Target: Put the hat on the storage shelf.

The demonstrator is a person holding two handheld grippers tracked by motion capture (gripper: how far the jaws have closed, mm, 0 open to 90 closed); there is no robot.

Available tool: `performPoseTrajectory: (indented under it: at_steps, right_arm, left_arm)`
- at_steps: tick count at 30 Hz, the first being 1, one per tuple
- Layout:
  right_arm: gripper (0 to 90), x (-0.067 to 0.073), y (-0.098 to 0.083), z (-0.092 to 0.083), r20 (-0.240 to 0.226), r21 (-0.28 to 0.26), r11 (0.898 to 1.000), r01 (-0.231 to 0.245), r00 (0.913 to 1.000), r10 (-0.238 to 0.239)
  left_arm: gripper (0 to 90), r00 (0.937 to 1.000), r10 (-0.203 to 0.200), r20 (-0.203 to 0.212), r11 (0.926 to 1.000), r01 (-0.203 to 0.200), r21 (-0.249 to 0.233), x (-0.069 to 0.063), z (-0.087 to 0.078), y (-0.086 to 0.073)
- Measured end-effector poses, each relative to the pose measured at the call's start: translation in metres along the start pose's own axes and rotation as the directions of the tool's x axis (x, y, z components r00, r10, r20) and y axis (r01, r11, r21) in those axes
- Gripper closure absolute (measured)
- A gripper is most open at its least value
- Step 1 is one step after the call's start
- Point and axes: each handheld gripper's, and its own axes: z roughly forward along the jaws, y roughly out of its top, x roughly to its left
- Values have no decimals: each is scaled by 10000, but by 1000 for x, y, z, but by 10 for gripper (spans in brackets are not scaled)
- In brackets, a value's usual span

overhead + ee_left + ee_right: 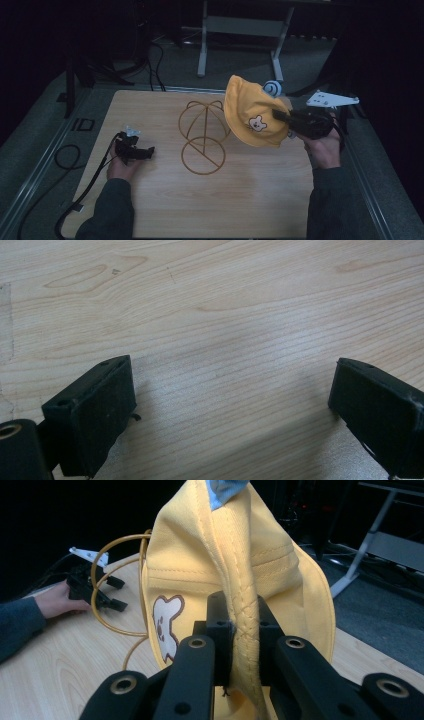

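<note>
Yellow hat (252, 112) sits right of centre in the high view, lifted off the wooden table (165, 210) and hanging from my right gripper (276, 116), which comes in from the right edge of the frame. In the right gripper view the jaws are clamped tight on a stitched fold of the brim, with the cloth bunched up between them and the rest of the hat rising toward the top of the frame. Biggest thing after the table is the hat itself, then the gold wire hat stand (202, 135) in the middle of the frame, just left of the hat; I can't tell if the two touch. My left gripper (149, 151) rests low on the table at centre left, well apart from the stand, and in the left gripper view its jaws stand wide apart with bare wood between them. Smallest bits: a little bear face patch (257, 123) on the hat and a blue and white pompom thing (272, 87) at its upper right.
</note>
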Motion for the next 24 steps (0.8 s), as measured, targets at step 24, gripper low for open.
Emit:
performPoseTrajectory:
  at_steps: [24]
  right_arm:
    - [836,12,18,15,-665,-6,9992,389,9970,-388]
  left_arm:
    - [49,10000,19,4,10000,-19,4,0,0,1]
